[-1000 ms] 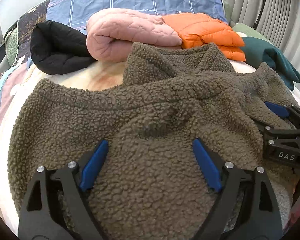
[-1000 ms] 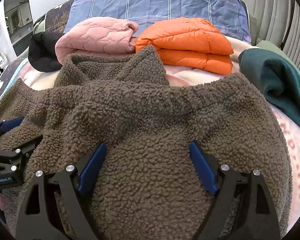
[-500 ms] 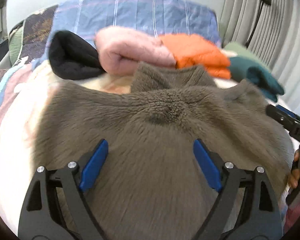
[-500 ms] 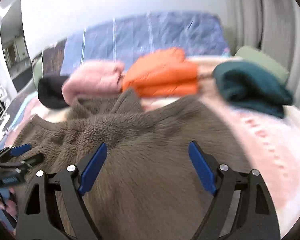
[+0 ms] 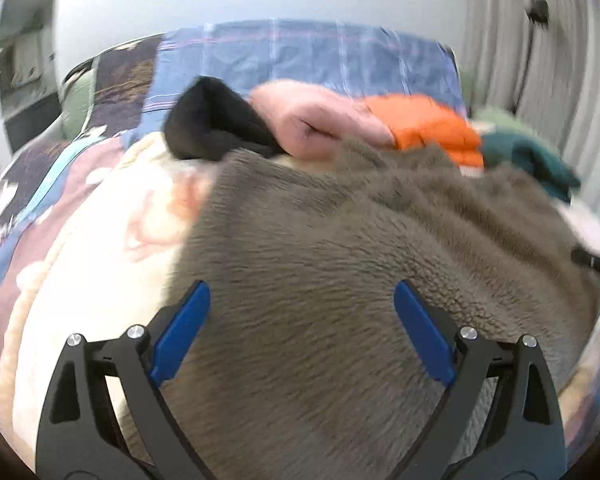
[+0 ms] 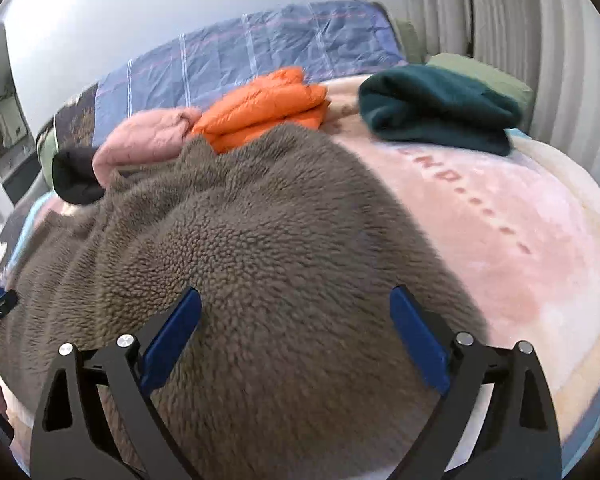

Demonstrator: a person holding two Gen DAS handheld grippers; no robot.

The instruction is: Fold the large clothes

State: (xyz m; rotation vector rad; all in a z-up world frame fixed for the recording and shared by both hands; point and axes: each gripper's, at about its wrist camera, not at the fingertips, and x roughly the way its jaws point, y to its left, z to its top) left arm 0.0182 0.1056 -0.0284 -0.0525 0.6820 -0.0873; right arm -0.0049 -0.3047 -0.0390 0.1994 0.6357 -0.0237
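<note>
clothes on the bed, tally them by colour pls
brown: 1, the fleece spread in front
black: 1
pink: 1
orange: 1
dark green: 1
total: 5

The fuzzy brown fleece jacket [image 5: 340, 280] is looking blurry, and its near end is running off the bottom edge.

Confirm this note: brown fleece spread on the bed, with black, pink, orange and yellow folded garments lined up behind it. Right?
Not quite. The last folded garment is dark green, not yellow, as the right wrist view shows. The brown fleece and the black, pink and orange ones are as noted.
</note>
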